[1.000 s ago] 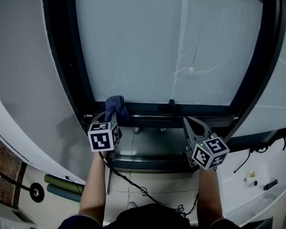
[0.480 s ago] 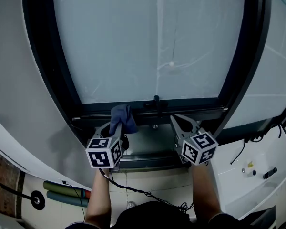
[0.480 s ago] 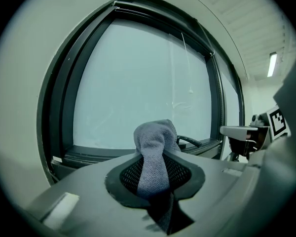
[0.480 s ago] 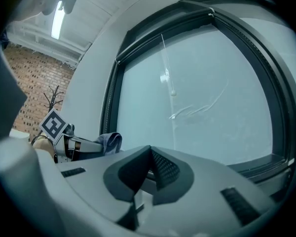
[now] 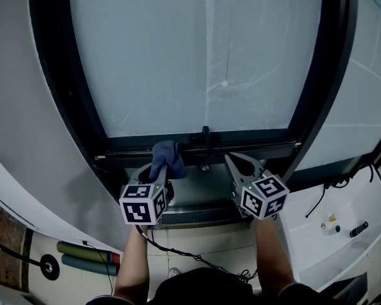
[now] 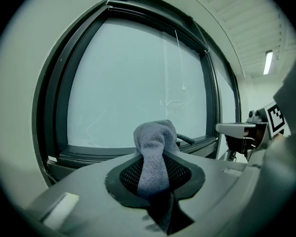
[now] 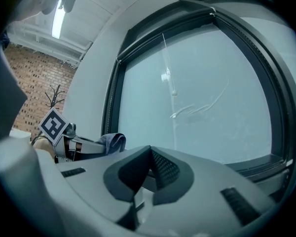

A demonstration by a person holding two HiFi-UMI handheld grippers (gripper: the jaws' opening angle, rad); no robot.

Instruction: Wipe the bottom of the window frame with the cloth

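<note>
Fingers of left gripper [image 5: 160,175] pinch cloth [image 6: 153,157]; right gripper [image 7: 150,149] fingers together, empty.

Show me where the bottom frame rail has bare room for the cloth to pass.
Bare: the bottom rail from the handle to the right corner, and a shorter stretch left of the cloth. Crowded: mid-rail, where cloth, handle and right gripper bunch.

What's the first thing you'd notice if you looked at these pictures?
The big pale window in its dark frame fills most of the head view. Just below the glass, a blue-grey cloth sticks up from the left tool, which pinches it near the bottom of the frame. The right tool sits beside it, shut and empty.
</note>
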